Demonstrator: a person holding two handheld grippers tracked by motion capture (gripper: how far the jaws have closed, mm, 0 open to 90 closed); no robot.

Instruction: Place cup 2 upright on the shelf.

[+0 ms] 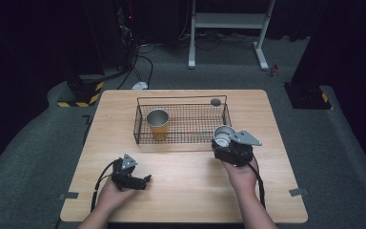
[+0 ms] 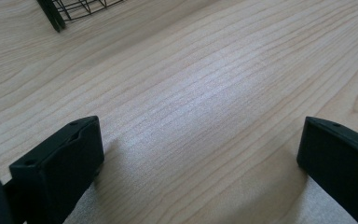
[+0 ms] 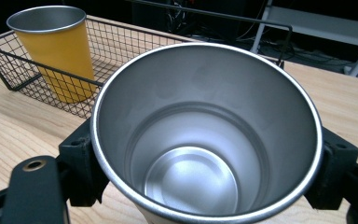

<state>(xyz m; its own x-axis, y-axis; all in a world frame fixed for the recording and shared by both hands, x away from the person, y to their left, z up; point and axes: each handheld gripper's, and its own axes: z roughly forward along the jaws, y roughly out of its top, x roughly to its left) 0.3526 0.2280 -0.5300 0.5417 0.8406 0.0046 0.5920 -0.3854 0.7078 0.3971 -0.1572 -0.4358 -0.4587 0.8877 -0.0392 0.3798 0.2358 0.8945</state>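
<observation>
- The room around is dark, with a grey carpeted floor (image 1: 38, 143), a white metal stand (image 1: 228, 28) at the far side and black cables trailing on the floor at far left; yellow-and-black striped blocks sit on the floor off the far-left and far-right corners.
- The tabletop (image 1: 186, 191) is pale wood with a visible grain, squarish with rounded corners; its whole near half is bare, as are wide strips to the left and right of the basket.
- A black wire basket (image 1: 181, 138) stands on the far half, roughly centred, long side running left to right, set well in from every edge of the tabletop.
- A yellow cup (image 1: 158, 123) with a steel interior stands upright in the basket's left part; the basket's middle and right part hold nothing.
- A steel cup (image 1: 223, 134) with a white outside is held just beside the basket's near-right corner, above the tabletop, mouth tilted toward the camera in the right gripper view.
- The right tool (image 1: 228, 145) is clamped on that steel cup, one jaw on each side of its wall.
- The left tool (image 1: 143, 181) lies low at near left, well apart from the basket, jaws spread wide with only bare wood between them.
</observation>
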